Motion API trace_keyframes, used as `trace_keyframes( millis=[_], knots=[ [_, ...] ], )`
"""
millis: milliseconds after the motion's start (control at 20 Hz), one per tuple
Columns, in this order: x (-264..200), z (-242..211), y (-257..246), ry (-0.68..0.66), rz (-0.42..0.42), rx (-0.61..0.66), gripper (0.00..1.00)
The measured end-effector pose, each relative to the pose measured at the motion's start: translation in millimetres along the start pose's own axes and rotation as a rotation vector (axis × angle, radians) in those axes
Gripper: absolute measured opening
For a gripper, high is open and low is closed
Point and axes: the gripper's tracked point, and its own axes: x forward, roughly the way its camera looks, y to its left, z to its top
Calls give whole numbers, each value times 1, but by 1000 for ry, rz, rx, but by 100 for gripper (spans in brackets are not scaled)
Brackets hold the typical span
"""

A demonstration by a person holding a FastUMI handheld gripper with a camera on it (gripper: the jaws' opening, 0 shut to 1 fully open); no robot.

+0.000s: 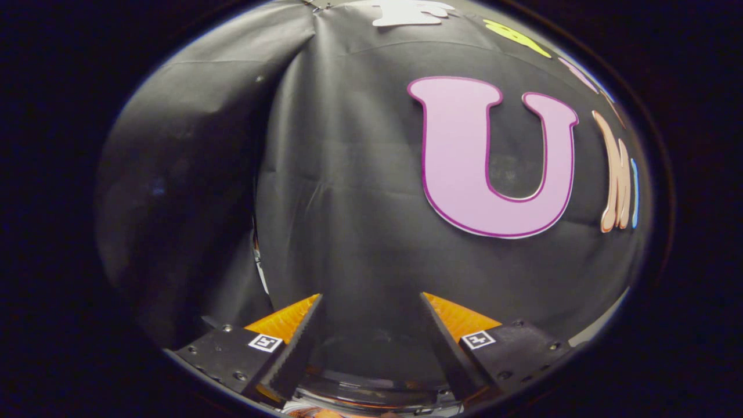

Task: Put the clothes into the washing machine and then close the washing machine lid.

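- The hand-held gripper (371, 302) points at the booth wall (348, 174), a black cloth that hangs in soft folds and takes up nearly everything ahead of the fingers.
- Its two fingers (302, 342) stand well apart, with a wide gap between them; nothing lies in that gap and neither finger presses on anything.
- Each finger carries a small square marker tag (265, 342) on its dark mounting block.
- Low down, between the bases of the fingers and beneath them, a dark, glossy curved rim (371, 386) shows; it looks like part of the washing machine, perhaps its round lid or door, but too little is in sight to tell whether it is open or shut.
- Right at the lowest part, under that rim, there is a small patch of orange-and-pale material (316, 412); whether it is the clothes cannot be told.
- To the left of the fingers, a seam in the cloth wall opens on a thin pale strip (259, 261), too narrow to identify.
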Motion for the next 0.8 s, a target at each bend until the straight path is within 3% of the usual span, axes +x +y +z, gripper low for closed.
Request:
trace_keyframes(
  millis=[300, 500, 800],
  knots=[
    [15, -32, -2, 104, -29, -29, 96],
    [17, -69, 8, 242, 13, 109, 95],
    [13, -61, 3, 212, 11, 118, 100]
  ],
)
